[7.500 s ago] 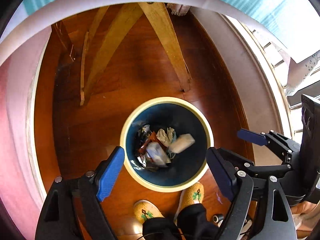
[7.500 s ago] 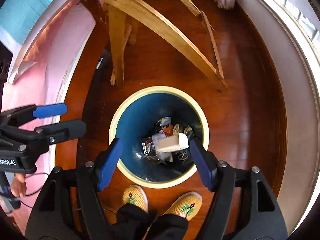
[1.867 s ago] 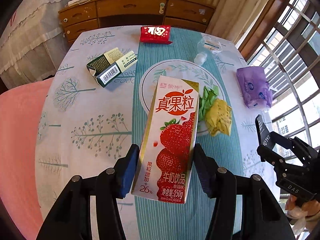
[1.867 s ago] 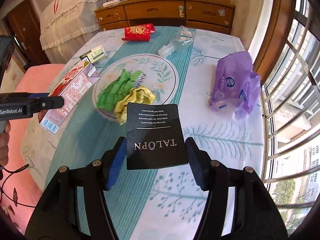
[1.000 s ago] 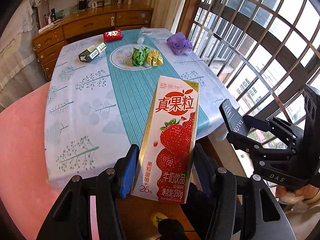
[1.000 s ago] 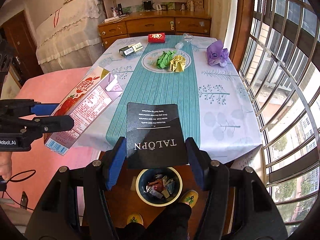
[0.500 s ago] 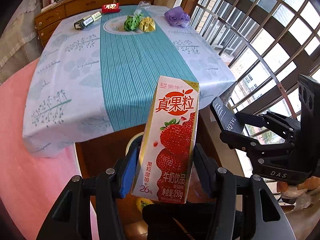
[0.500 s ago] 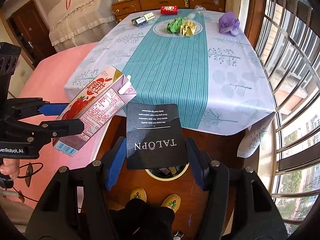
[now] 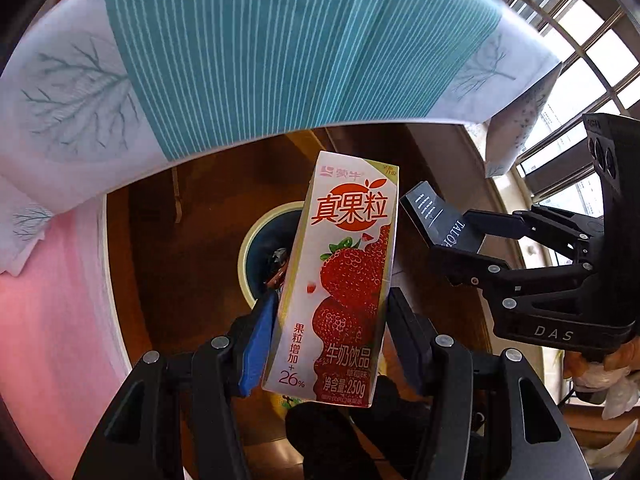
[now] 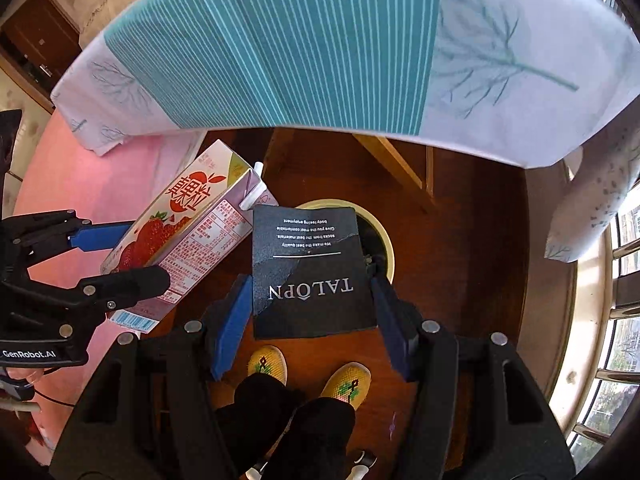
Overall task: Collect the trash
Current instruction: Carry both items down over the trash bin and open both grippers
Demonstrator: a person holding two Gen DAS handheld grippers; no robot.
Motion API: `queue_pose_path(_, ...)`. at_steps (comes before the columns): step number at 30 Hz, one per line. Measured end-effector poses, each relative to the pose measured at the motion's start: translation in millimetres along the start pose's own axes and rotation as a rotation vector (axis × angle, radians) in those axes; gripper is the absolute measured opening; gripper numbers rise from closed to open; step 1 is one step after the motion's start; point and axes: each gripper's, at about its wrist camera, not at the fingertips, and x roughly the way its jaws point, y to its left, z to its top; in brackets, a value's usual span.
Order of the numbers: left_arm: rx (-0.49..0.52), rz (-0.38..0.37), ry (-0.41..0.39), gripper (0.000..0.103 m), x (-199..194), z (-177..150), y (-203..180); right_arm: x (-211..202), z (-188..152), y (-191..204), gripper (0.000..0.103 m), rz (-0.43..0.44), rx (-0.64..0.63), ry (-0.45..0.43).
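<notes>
My left gripper (image 9: 330,344) is shut on a strawberry milk carton (image 9: 344,280) and holds it above the blue trash bin (image 9: 256,248) on the wooden floor. The carton also shows in the right wrist view (image 10: 188,240), left of centre. My right gripper (image 10: 310,312) is shut on a black TALOPN card (image 10: 308,272), which hangs over the bin's cream rim (image 10: 384,240) and hides most of it. The card and right gripper show in the left wrist view (image 9: 440,220), to the carton's right. Some trash lies in the bin.
The table edge with its teal-striped cloth (image 9: 280,48) hangs above the bin. A pink cover (image 9: 52,300) is on the left. Wooden table legs (image 10: 388,160) stand behind the bin. The person's yellow slippers (image 10: 348,384) stand at the near side. Window bars (image 10: 624,264) are at the right.
Both grippers have come down from table height and tilted toward the floor, carrying the carton and the card. The bin now sits below them and the tabletop has passed out of view.
</notes>
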Motion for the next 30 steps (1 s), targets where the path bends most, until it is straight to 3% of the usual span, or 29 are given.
queue_pose_path(7,0.032,-0.026,-0.012,0.056,97.2,-4.0,27.8,99.3,-13.4,-22.6,0.058,-0.004,-0.007,0.013)
queue_pose_path(9,0.036,-0.04,-0.019,0.061,118.9,-3.6,37.3,123.1,-18.8,-30.2,0.058,0.016,-0.001,0.008)
queue_pose_path(11,0.041,-0.032,-0.017,0.083,141.3,-2.4,46.9,148.6,-22.4,-35.3,0.062,0.022,-0.002,0.024)
queue_pose_path(12,0.04,-0.028,-0.009,0.086,152.0,-2.8,51.6,160.3,-23.5,-36.6,0.069,0.019,-0.007,0.026)
queue_pose_path(15,0.037,-0.016,0.024,0.087,181.4,-4.8,67.3,186.5,-26.9,-35.7,0.073,0.024,-0.023,0.018)
queue_pose_path(23,0.053,-0.016,0.016,0.093,214.4,-11.0,84.2,213.7,-32.2,-37.5,0.074,0.005,-0.005,0.017)
queue_pose_path(30,0.061,-0.019,0.003,0.093,201.5,-7.4,81.0,196.1,-32.7,-40.0,0.074,-0.005,0.022,-0.02)
